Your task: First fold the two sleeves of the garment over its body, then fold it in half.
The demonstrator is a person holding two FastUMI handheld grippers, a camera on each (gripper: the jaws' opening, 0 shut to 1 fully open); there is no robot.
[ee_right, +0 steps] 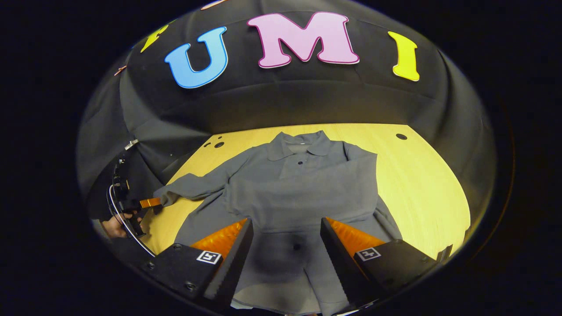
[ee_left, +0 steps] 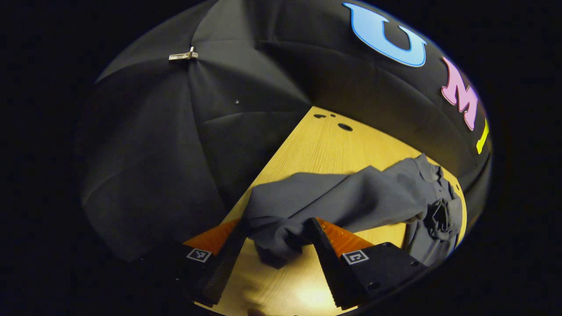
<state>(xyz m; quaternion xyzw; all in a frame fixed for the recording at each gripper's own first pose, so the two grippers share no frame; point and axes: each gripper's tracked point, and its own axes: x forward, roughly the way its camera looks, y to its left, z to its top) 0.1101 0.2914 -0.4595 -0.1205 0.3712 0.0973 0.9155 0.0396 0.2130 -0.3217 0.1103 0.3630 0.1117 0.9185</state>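
Note:
A grey long-sleeved polo shirt (ee_right: 303, 175) lies face up on the wooden table (ee_right: 421, 184), collar toward the far wall. One sleeve (ee_right: 303, 195) lies folded across the chest. The other sleeve (ee_right: 193, 186) stretches out to the side. Its cuff (ee_left: 276, 245) sits bunched between the spread fingers of my left gripper (ee_left: 275, 224), and the cloth touches both tips. In the right gripper view that left gripper (ee_right: 151, 202) is at the cuff, held by a hand (ee_right: 116, 226). My right gripper (ee_right: 286, 224) hovers open above the shirt's lower body, with nothing between its fingers.
The table has small round holes near its far corners (ee_left: 344, 127) (ee_right: 401, 136). Black cloth walls close in the table on all sides, with a metal clip (ee_left: 183, 55) on one. Bare wood (ee_right: 430, 206) lies beside the shirt.

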